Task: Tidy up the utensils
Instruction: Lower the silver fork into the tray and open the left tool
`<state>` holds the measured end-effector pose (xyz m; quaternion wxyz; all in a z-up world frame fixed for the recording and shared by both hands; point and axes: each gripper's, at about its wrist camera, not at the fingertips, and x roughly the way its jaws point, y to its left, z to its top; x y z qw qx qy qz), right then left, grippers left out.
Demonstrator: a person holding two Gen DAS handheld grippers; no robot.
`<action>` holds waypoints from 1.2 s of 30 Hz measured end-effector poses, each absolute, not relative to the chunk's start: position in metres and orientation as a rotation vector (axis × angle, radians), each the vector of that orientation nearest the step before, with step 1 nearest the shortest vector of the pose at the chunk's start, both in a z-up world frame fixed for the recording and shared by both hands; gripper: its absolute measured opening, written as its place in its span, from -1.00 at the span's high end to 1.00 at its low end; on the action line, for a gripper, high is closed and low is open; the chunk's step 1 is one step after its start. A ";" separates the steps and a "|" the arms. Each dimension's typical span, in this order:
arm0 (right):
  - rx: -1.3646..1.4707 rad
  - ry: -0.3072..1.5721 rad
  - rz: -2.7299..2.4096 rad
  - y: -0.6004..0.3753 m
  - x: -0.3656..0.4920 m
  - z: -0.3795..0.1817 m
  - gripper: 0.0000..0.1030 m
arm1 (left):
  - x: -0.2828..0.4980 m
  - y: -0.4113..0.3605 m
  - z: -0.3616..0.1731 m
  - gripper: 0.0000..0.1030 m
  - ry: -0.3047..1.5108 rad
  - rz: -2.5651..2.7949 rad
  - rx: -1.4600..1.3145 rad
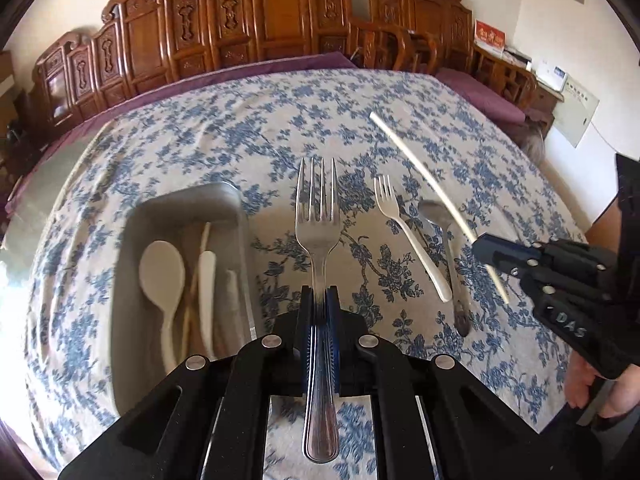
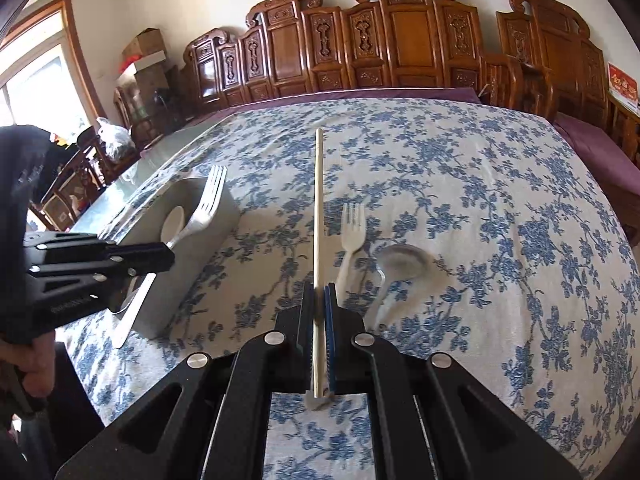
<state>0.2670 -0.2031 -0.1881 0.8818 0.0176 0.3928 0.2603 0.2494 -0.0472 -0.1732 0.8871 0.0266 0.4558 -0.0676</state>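
**Left wrist view: both tools carry a utensil above the surface**

The left tool (image 1: 319,300) is clenched on a metal fork (image 1: 318,216), tines forward, held beside the grey tray (image 1: 132,320) near the surface's left edge. The right tool (image 2: 319,296) grips a chopstick (image 2: 318,200). A white plastic fork (image 2: 352,236) and a metal spoon (image 2: 400,262) lie on the floral cloth (image 2: 480,200), mid-surface.
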 end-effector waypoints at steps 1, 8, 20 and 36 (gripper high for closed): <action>0.035 0.815 0.549 -0.201 0.266 -0.187 0.88 | 0.246 -0.044 -0.169 0.88 0.940 -0.140 0.054; 0.026 0.802 0.596 -0.183 0.257 -0.181 0.88 | 0.242 -0.017 -0.153 0.88 0.907 -0.106 0.046; 0.002 0.819 0.600 -0.178 0.258 -0.188 0.88 | 0.266 0.037 -0.165 0.88 0.916 0.009 0.035; 0.000 0.833 0.599 -0.178 0.261 -0.194 0.88 | 0.282 0.044 -0.216 0.88 1.007 0.034 0.045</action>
